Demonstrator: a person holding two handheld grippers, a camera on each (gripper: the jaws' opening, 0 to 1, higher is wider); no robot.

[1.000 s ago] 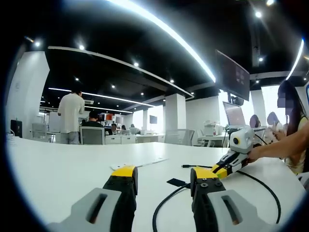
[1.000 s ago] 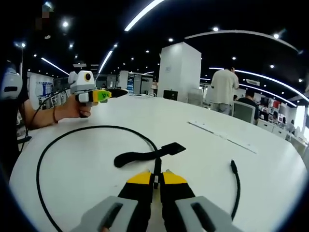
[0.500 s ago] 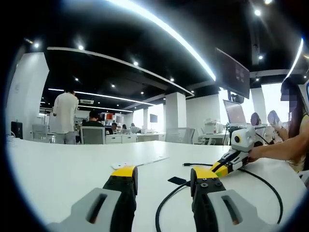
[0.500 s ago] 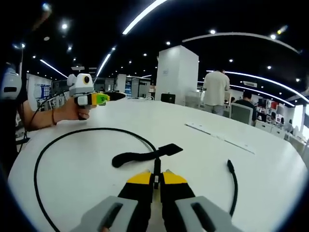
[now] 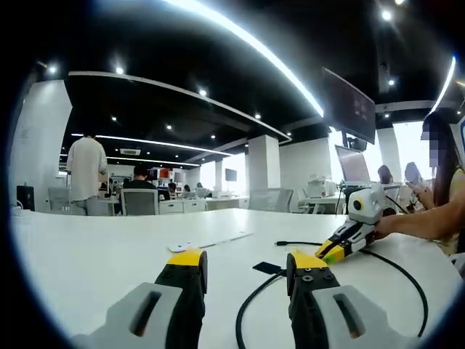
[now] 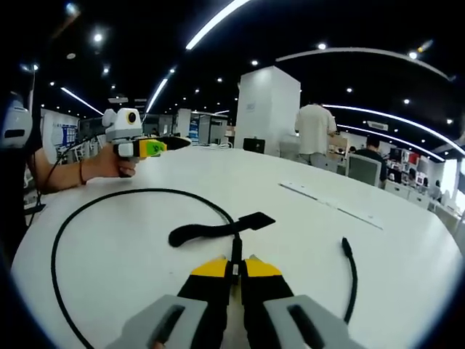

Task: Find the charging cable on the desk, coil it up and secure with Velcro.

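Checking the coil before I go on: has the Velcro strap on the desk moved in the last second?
No. In the right gripper view the Velcro strap lies in the same spot beside the cable loop on the desk.

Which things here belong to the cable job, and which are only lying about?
For the job:
- black cable, in a loose loop on the desk
- Velcro strap on the cable
- right gripper, shut on the cable
- left gripper, open

Lying about:
- flat white strip on the desk
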